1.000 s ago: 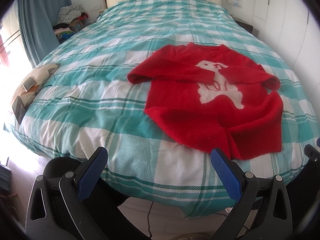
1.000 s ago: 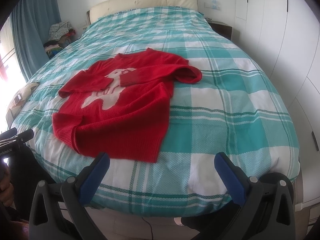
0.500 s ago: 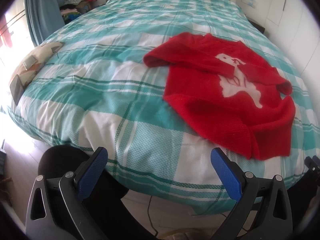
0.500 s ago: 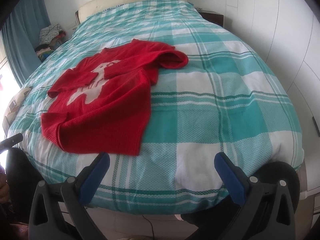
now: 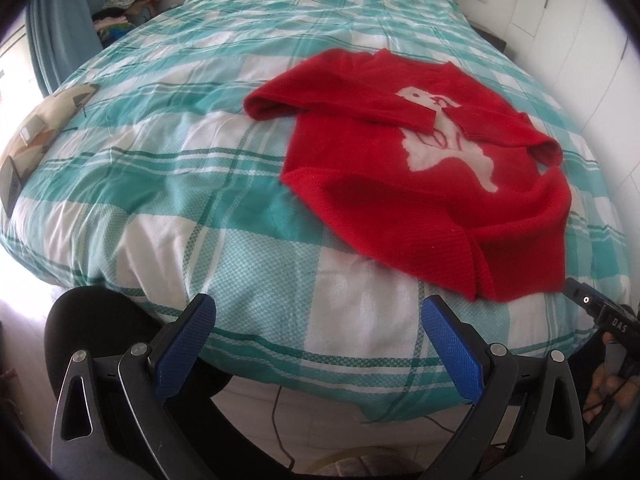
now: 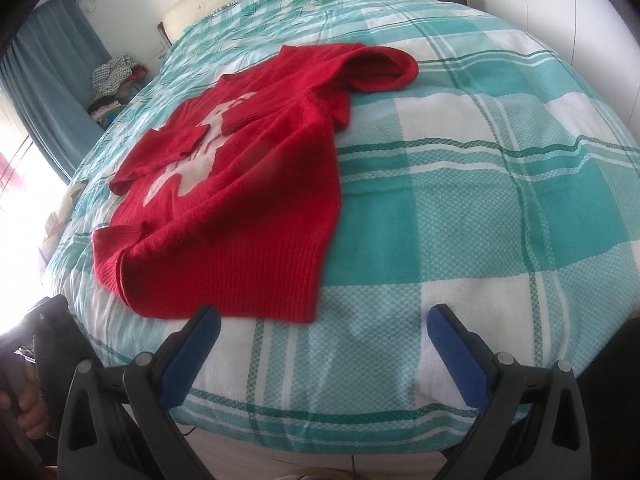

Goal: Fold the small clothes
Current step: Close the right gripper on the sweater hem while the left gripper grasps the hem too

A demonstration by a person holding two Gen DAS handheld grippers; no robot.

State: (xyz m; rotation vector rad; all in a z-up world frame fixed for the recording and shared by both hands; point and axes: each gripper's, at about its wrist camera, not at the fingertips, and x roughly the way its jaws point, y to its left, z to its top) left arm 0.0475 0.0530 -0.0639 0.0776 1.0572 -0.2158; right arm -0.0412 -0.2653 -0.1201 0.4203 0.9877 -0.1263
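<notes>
1 red sweater (image 5: 424, 184) on bed (image 5: 200, 208); 2 grippers apart.

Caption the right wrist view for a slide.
Open right gripper at the foot of a teal plaid bed, near the hem of a red sweater with both sleeves folded in.

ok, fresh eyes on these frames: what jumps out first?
The red sweater with a white animal on its chest, lying flat on the teal-and-white checked bedcover, sleeves folded across the front. Next, the blue-padded left gripper and right gripper, both open and empty at the near edge of the bed. A heap of clothes sits by the curtain in the far corner.
</notes>
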